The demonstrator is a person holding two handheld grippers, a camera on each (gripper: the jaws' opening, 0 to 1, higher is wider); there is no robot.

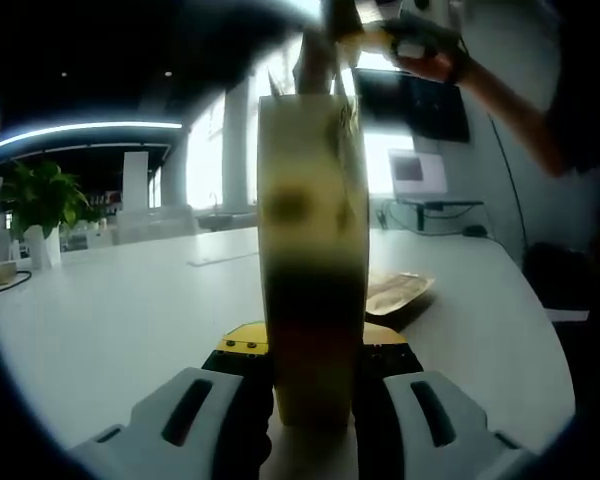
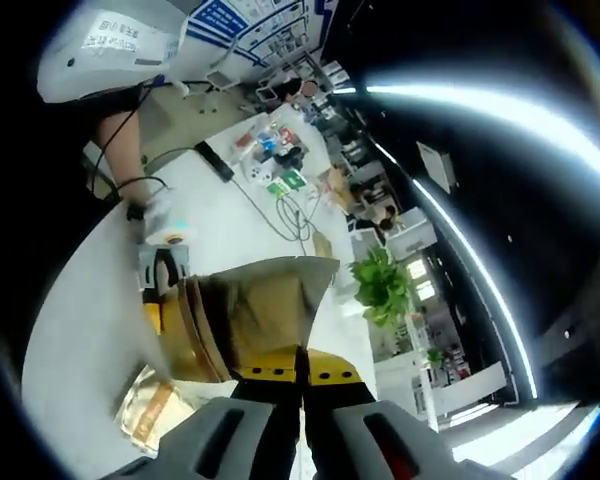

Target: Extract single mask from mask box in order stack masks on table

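Left gripper (image 1: pixel 315 400) clamped on mask box (image 1: pixel 313 250), held upright above white table (image 1: pixel 130 310). Right gripper (image 2: pixel 302 385) jaws together, pinching mask (image 2: pixel 265 310) drawn partly out of mask box top. Earlier masks (image 1: pixel 398 292) lying flat on table beyond box. Advice: keep box steady, pull straight along opening, watch for second mask dragging out, then lay onto existing pile squarely.

The left gripper (image 1: pixel 313 400) stands low over the table, jaws clamped. The right gripper (image 2: pixel 302 400), jaws pressed together, is held aloft; the person's forearm (image 1: pixel 505 110) reaches up behind it.
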